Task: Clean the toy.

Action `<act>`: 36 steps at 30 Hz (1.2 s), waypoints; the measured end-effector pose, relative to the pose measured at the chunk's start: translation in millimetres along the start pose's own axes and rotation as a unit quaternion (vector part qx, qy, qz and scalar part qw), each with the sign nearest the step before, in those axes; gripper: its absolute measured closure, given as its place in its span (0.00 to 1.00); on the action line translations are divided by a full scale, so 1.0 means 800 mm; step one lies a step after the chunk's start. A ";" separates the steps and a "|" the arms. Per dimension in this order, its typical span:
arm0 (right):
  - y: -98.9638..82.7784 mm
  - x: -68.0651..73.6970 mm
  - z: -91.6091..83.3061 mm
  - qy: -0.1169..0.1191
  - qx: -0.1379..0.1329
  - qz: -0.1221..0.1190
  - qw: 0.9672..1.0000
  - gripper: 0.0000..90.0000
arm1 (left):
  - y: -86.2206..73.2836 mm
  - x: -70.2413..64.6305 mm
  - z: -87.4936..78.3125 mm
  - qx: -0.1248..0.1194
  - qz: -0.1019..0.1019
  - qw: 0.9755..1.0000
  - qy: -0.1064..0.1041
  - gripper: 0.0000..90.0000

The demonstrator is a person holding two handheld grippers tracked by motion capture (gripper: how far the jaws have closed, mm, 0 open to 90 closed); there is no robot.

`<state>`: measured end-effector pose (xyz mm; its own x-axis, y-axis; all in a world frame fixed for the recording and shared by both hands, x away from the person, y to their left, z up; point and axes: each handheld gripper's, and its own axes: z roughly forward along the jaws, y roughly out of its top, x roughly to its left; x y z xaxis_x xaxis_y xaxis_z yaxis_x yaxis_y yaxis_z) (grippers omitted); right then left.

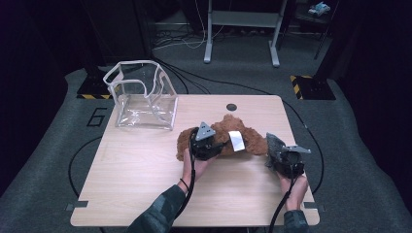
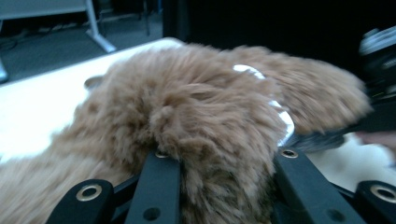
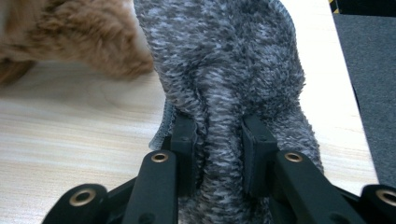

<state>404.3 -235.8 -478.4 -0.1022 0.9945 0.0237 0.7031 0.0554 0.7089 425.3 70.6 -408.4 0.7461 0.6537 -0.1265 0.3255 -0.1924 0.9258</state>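
A brown furry plush (image 1: 250, 138) with a white label (image 1: 236, 141) lies on the wooden table (image 1: 136, 170), right of centre. My left gripper (image 1: 211, 144) is at the plush's left part, shut on a bunch of its fur. In the left gripper view the fur (image 2: 187, 93) bulges up between the jaws of that gripper (image 2: 219, 156). A grey fuzzy fabric piece (image 1: 273, 143) stands at the plush's right end, and my right gripper (image 1: 281, 154) is shut on it. The right gripper view shows this grey piece (image 3: 224, 60) pinched between the pads of the right gripper (image 3: 218, 135), with the brown plush (image 3: 84, 32) beyond.
A clear plastic bag (image 1: 143, 94) with white edging stands open at the table's back left corner. A small round hole (image 1: 231, 107) sits near the back edge. Bare tabletop stretches across the left and the front. The right gripper is close to the table's right edge.
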 end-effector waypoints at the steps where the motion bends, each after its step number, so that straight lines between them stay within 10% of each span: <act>1: 0.000 0.000 -0.001 0.000 0.001 0.001 1.000 0.78 | 0.004 -0.002 -0.004 -0.008 -0.009 1.000 -0.014 0.82; 7: 0.002 0.001 -0.002 0.000 0.000 0.006 1.000 0.78 | 0.001 0.008 -0.003 0.000 -0.038 0.998 -0.040 0.80; 14: 0.000 0.006 0.004 0.005 0.008 -0.004 1.000 0.77 | -0.030 0.051 0.013 0.028 -0.070 0.997 -0.013 0.74; 29: 0.001 0.008 0.005 0.009 0.007 -0.008 1.000 0.77 | -0.032 0.057 0.007 0.038 -0.007 0.995 0.088 0.34; 36: 0.002 0.011 0.006 0.012 0.008 -0.004 1.000 0.77 | -0.031 0.072 -0.002 0.047 -0.001 0.985 0.169 0.28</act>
<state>407.4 -226.3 -480.4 -0.1245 0.9916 0.0341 0.7136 0.0657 0.6975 459.5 114.5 -438.0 0.5142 0.8576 0.0115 0.3907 -0.2462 0.8870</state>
